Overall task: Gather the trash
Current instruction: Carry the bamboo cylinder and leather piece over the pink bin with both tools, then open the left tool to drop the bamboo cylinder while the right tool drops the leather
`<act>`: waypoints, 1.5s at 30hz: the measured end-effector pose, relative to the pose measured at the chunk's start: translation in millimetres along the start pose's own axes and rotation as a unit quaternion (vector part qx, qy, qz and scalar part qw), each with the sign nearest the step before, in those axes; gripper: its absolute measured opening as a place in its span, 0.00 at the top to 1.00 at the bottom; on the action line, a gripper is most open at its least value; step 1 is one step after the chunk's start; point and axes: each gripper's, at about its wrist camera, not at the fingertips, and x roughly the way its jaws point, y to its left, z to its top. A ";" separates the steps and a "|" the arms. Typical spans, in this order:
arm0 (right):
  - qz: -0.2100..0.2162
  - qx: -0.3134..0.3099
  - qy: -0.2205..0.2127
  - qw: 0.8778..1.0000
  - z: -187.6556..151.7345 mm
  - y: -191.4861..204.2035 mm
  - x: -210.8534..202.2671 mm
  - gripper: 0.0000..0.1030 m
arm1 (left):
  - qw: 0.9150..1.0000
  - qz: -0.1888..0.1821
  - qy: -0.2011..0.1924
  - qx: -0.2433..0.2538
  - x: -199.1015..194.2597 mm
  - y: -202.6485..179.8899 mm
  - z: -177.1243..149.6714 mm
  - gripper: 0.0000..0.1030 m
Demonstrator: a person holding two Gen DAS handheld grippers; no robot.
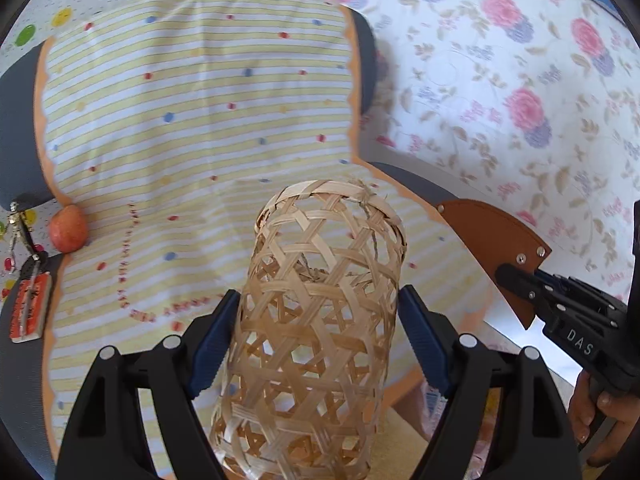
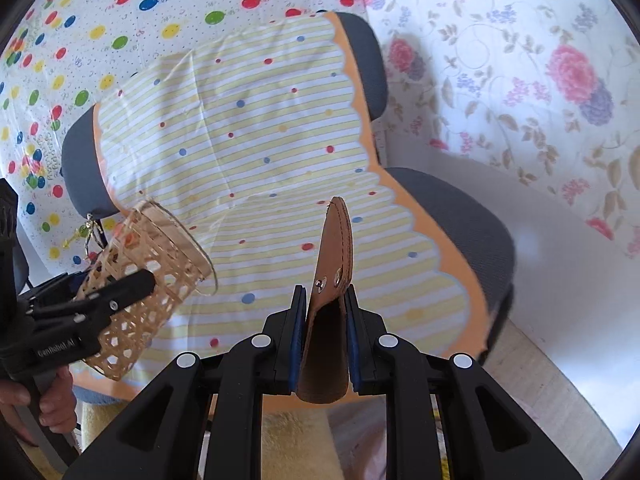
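Striped, dotted cloth (image 2: 256, 128) drapes a grey chair (image 2: 460, 216) before floral and balloon-print sheets. Above the seat's front edge, the left gripper (image 1: 320, 340) pinches a woven bamboo basket (image 1: 320, 300); the right gripper (image 2: 324, 340) clamps a brown leather sheath (image 2: 334, 264). A peach (image 1: 68, 228) rests at the seat's left edge, beside a keychain (image 1: 28, 304).

light: bright, even daylight | shadows: soft | edges: fisheye bending, black vignette | blur: slight
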 end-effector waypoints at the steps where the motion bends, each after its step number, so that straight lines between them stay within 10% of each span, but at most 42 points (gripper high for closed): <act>1: -0.009 0.002 -0.001 1.000 -2.7 -4.3 -7.7 0.81 | 1.000 -0.006 0.003 0.008 0.8 -9.2 -2.3 0.25; 15: -0.132 0.065 -0.003 0.989 -47.5 -74.7 -99.8 0.80 | 0.987 -0.114 0.001 0.111 -4.2 -119.3 -15.7 0.24; 19: -0.144 0.075 0.026 0.986 -55.6 -89.3 -90.4 0.66 | 0.987 -0.112 0.009 0.114 -2.9 -120.8 -20.1 0.24; 45: -0.113 0.107 -0.020 0.988 -40.4 -95.6 -87.0 0.58 | 0.977 -0.157 0.023 0.144 10.4 -137.8 -40.9 0.24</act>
